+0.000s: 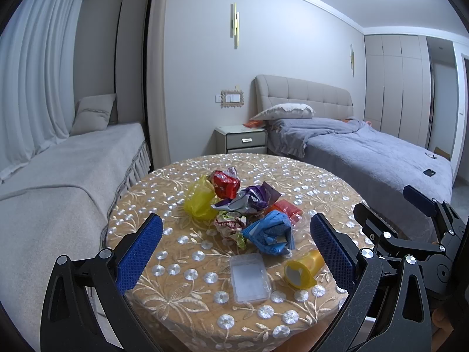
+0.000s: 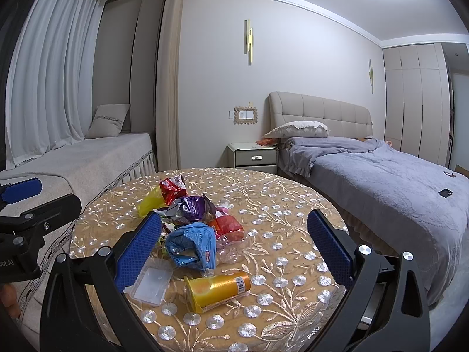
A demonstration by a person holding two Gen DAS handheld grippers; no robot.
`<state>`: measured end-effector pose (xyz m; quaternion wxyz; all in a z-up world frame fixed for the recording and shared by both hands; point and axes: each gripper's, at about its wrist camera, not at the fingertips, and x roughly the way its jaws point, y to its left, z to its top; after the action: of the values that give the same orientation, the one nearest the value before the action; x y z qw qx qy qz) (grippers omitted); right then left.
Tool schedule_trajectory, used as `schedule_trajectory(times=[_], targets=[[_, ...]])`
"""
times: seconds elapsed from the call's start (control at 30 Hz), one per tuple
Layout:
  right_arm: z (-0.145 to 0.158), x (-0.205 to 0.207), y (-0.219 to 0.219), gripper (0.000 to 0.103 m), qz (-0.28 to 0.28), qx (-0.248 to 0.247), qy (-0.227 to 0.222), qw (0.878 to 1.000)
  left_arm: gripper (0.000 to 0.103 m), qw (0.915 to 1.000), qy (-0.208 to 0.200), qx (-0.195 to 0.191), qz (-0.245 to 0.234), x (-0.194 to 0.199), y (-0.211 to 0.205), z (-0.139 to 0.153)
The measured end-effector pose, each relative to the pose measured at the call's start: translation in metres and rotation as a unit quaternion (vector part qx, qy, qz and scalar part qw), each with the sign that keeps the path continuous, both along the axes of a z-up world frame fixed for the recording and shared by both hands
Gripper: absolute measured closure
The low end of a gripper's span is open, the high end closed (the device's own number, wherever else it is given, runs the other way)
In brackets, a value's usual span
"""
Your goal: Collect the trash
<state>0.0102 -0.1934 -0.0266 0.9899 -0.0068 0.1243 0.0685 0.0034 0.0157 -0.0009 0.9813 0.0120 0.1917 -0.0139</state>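
Note:
A pile of trash lies on the round table (image 1: 181, 267) (image 2: 281, 199): a blue crumpled bag (image 1: 271, 231) (image 2: 192, 243), a red wrapper (image 1: 225, 184) (image 2: 173, 189), a purple wrapper (image 1: 255, 196) (image 2: 195, 206), a yellow bag (image 1: 200, 199) (image 2: 149, 202), a tipped yellow cup (image 1: 303, 268) (image 2: 218, 287) and a clear plastic box (image 1: 250, 277) (image 2: 151, 283). My left gripper (image 1: 236, 252) is open and empty above the near side of the pile. My right gripper (image 2: 233, 248) is open and empty beside it; it shows at the right in the left wrist view (image 1: 410, 214).
A grey bed (image 1: 372, 152) (image 2: 390, 182) stands right of the table, a nightstand (image 1: 241, 140) (image 2: 255, 157) behind it, and a covered bench with a cushion (image 1: 58, 170) (image 2: 88, 158) to the left. A red-topped clear container (image 1: 290, 209) (image 2: 230, 228) lies in the pile.

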Motion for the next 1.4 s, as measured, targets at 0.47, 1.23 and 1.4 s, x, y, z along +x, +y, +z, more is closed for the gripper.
schedule_trajectory(times=[0.47,1.23,1.4], targets=[[-0.006,0.003,-0.003,0.004,-0.003,-0.001,0.008,1.0,0.005,0.9999,0.017,-0.001,0.002,0.006,0.001,-0.011],[-0.087,0.061,-0.006,0.004,0.05,-0.027,0.12,0.991,0.005,0.9864,0.163,0.025,-0.002,0.068,-0.01,-0.119],[-0.102,0.077,-0.008,0.004,0.076,-0.02,0.151,0.985,0.005,0.9817,0.19,0.013,-0.004,0.084,-0.006,-0.138]])
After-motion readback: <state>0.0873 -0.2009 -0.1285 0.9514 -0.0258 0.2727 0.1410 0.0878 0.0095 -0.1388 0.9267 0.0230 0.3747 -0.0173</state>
